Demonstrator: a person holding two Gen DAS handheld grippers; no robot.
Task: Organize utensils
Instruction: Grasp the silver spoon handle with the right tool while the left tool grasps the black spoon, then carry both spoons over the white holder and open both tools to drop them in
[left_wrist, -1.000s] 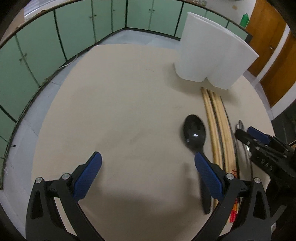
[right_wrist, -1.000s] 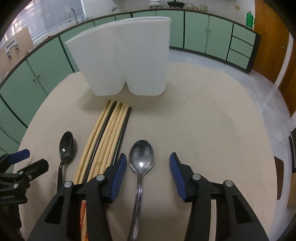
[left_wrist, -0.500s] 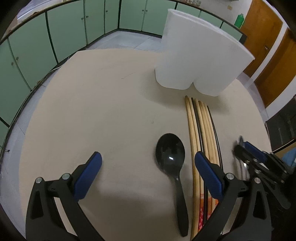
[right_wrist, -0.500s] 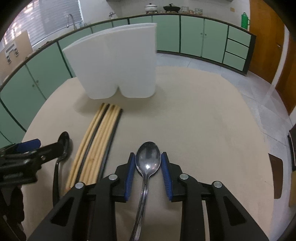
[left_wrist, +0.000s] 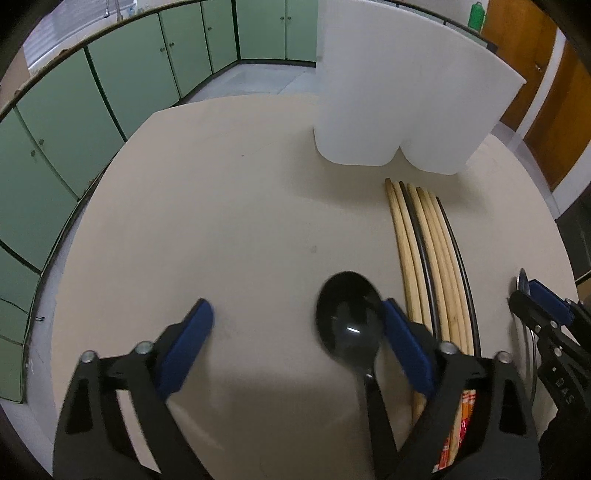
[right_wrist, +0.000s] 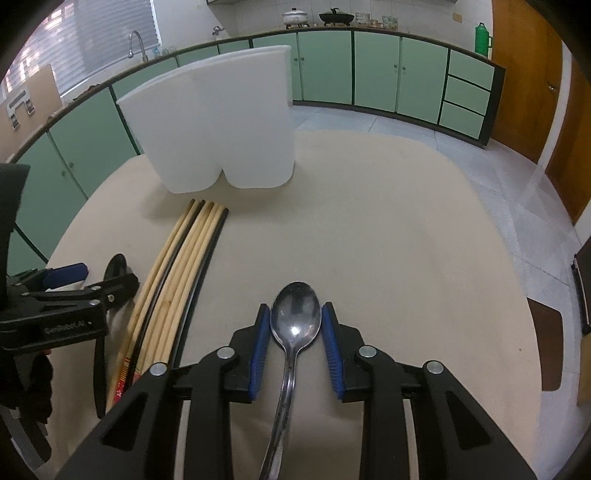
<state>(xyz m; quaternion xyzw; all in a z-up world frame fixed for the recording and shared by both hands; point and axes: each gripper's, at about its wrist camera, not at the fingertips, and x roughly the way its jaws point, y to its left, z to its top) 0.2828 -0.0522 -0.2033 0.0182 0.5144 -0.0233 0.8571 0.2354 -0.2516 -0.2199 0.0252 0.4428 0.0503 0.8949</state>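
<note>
Black claw (right_wrist: 295, 350), blue pads (right_wrist: 258, 350)

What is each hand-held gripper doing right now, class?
Left hand-held gripper: open, around the black spoon.
Right hand-held gripper: shut on the metal spoon.

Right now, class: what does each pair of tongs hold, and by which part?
The right tongs grip the metal spoon across its bowl. The left tongs are open around the black spoon, holding nothing.
</note>
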